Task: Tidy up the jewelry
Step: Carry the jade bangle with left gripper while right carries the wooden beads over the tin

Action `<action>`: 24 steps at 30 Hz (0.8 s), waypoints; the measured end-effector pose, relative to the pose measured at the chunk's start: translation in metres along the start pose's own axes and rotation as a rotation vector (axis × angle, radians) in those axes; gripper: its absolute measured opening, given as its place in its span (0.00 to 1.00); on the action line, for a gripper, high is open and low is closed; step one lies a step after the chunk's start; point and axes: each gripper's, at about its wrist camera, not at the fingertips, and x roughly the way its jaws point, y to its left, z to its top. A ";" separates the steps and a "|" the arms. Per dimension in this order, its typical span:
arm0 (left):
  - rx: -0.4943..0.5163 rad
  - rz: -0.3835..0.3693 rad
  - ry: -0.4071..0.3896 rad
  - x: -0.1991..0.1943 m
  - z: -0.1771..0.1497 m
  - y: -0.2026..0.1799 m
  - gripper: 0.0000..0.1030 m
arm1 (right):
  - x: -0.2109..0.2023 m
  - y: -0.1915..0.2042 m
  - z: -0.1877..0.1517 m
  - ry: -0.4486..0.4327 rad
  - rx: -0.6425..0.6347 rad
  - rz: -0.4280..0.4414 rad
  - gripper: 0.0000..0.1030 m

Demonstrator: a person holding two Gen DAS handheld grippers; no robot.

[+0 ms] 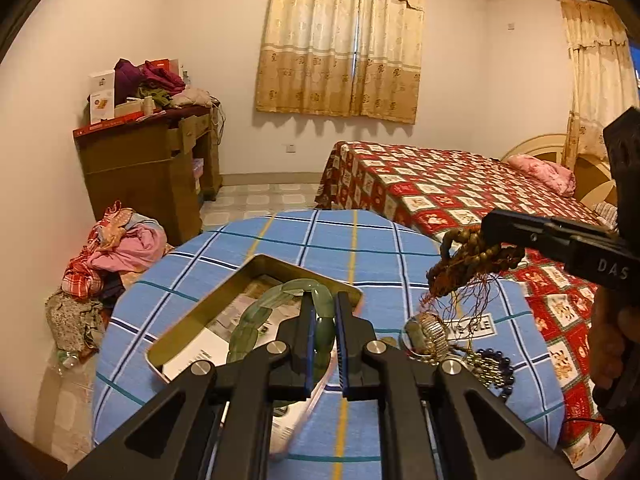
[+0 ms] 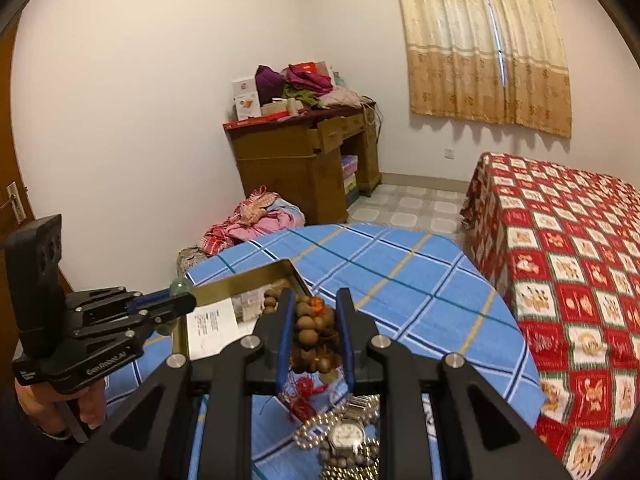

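Observation:
My left gripper is shut on a green jade bead bracelet, which hangs over the open gold tin box lined with paper. My right gripper is shut on a bunch of brown wooden prayer beads with red tassel threads, held above the table near the tin's right corner. In the left wrist view the right gripper enters from the right with the wooden beads dangling. In the right wrist view the left gripper comes in from the left, a green bead showing at its tip.
A pile of jewelry lies on the blue plaid tablecloth: a metal watch, a pearl strand, dark blue beads. A red patterned bed stands to the right, a cluttered wooden desk and a heap of clothes to the left.

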 end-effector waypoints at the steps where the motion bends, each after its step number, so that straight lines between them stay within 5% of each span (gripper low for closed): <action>1: 0.001 0.006 0.000 0.000 0.001 0.002 0.08 | 0.003 0.002 0.002 -0.001 -0.004 0.006 0.22; 24: 0.003 0.051 0.016 0.009 0.008 0.022 0.08 | 0.009 0.030 0.032 -0.059 -0.065 0.053 0.22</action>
